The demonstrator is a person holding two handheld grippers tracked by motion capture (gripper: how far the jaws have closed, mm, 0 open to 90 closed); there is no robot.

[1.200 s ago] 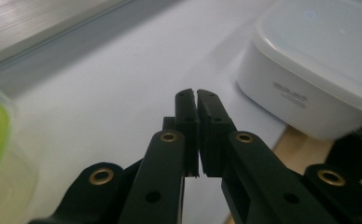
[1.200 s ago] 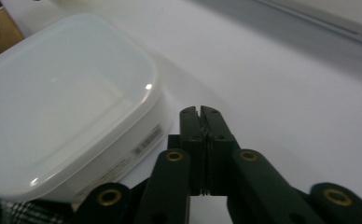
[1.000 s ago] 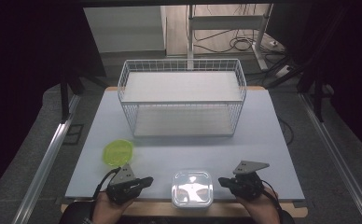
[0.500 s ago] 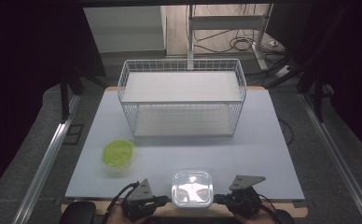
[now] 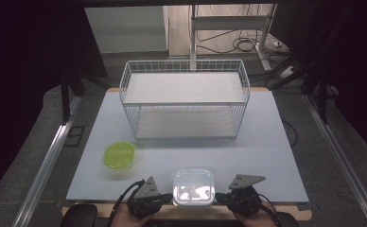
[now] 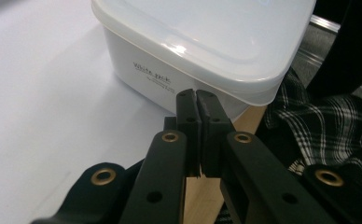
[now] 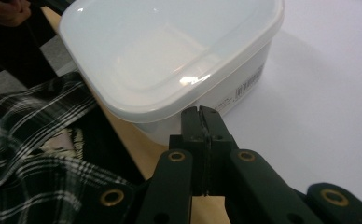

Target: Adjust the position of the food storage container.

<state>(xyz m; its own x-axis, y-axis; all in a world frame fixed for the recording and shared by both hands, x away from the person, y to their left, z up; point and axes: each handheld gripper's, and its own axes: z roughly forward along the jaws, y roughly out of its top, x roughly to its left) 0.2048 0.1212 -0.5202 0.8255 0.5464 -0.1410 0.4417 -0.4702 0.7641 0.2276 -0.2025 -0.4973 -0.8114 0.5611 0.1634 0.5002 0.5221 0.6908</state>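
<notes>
A white square plastic container (image 5: 193, 186) with a translucent lid sits at the table's near edge. My left gripper (image 5: 161, 198) is just left of it, my right gripper (image 5: 225, 197) just right of it. Seen from the left gripper view, the shut jaws of the left gripper (image 6: 196, 94) point at the container (image 6: 188, 51) near its lower corner, with nothing between them. The right gripper view has the right gripper (image 7: 200, 111) shut and empty, its tips under the rim of the container (image 7: 170, 51). A round yellow-green lidded bowl (image 5: 120, 155) rests on the table's left.
A white wire basket (image 5: 185, 97) with a shelf stands at the table's (image 5: 266, 142) far middle. A person's plaid sleeve (image 7: 25, 140) lies below the near edge. Metal rails run along both sides on the floor.
Both grippers have drawn back toward the near edge. The left one has shifted right, closer to the container. The container and the bowl have not moved.
</notes>
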